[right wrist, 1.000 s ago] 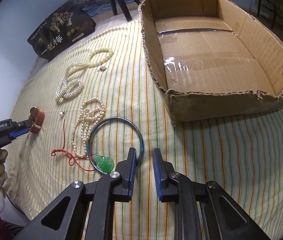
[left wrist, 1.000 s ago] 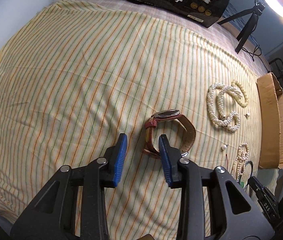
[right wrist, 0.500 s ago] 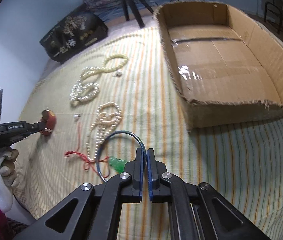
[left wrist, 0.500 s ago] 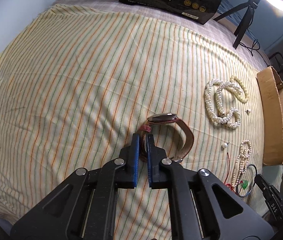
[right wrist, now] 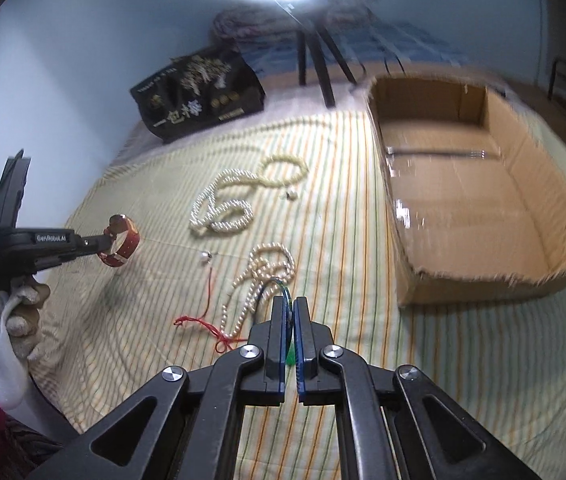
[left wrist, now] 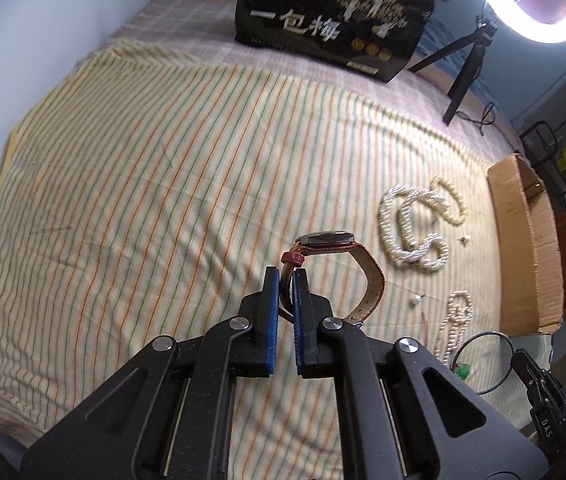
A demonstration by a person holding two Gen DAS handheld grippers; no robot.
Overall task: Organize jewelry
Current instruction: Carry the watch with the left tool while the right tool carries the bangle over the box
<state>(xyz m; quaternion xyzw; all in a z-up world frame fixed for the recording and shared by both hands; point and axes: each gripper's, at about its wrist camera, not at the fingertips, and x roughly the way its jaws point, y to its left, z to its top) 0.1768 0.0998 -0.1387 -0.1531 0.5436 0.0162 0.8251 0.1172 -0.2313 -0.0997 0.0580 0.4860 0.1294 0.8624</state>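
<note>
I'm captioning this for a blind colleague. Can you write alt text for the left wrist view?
The left gripper is shut on the red strap of a watch above a striped cloth. Pearl necklaces and a cardboard box lie to the right.

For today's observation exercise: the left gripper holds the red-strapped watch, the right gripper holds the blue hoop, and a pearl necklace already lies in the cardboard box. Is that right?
Not quite: the right wrist view shows the cardboard box empty. The pearl necklace lies on the striped cloth. The rest holds.

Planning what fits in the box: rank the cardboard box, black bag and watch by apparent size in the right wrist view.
1. cardboard box, largest.
2. black bag, though farther away.
3. watch, smallest, held in the left gripper.
</note>
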